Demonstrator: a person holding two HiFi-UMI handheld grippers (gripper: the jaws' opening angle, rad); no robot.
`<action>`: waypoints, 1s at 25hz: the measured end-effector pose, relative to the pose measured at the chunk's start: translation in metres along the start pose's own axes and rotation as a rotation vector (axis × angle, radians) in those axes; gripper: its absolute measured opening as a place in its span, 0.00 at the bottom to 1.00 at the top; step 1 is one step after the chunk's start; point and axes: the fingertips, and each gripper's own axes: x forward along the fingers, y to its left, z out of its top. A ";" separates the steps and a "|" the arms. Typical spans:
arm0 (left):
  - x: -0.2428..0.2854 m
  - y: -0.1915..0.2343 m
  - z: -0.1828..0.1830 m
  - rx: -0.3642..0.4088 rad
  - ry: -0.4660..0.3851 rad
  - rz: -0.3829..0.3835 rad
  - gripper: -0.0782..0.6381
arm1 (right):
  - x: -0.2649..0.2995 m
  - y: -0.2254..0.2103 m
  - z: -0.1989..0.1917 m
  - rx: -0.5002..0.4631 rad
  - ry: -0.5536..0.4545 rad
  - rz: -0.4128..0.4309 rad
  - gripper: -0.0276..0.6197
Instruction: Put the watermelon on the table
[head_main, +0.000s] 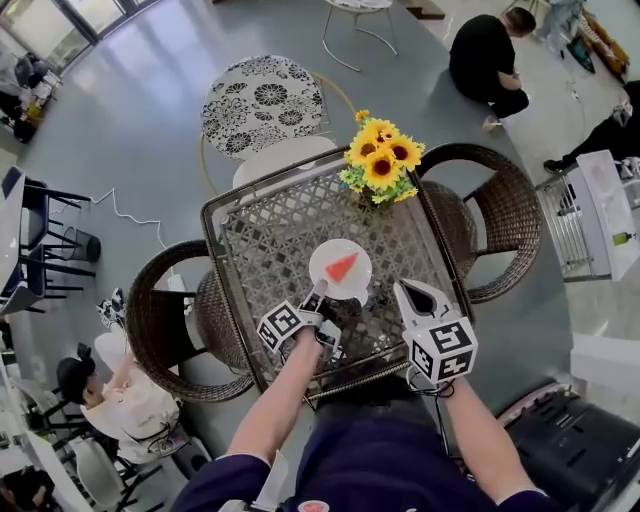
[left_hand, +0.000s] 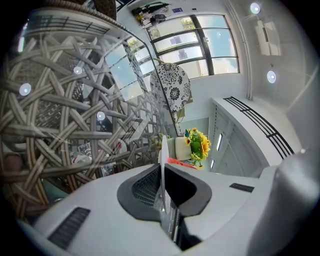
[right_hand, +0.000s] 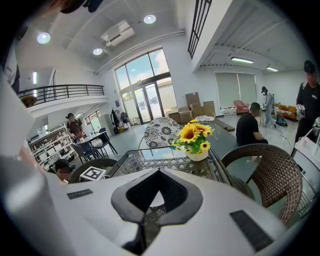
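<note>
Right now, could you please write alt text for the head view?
The left hand-held gripper clamps the rim of a white plate holding a watermelon slice over a wicker table. The right hand-held gripper hovers beside it, shut and empty.

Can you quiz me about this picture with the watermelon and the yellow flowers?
1. Pick one: what is the left gripper pinching? A a cup, B the rim of the white plate, C a spoon.
2. True or false: the watermelon slice lies on the white plate.
3. Fill the gap: the pot of sunflowers stands on the ___.
Key: 1 B. 2 true. 3 table.
</note>
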 end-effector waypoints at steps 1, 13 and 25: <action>0.000 0.001 0.000 0.001 0.001 0.003 0.13 | 0.000 0.000 0.000 0.000 0.000 0.000 0.05; 0.002 0.009 0.003 0.077 0.019 0.085 0.13 | 0.005 0.002 -0.006 0.009 0.011 -0.003 0.05; 0.005 0.009 0.006 0.339 0.073 0.264 0.15 | 0.007 0.004 -0.001 0.017 0.002 0.004 0.05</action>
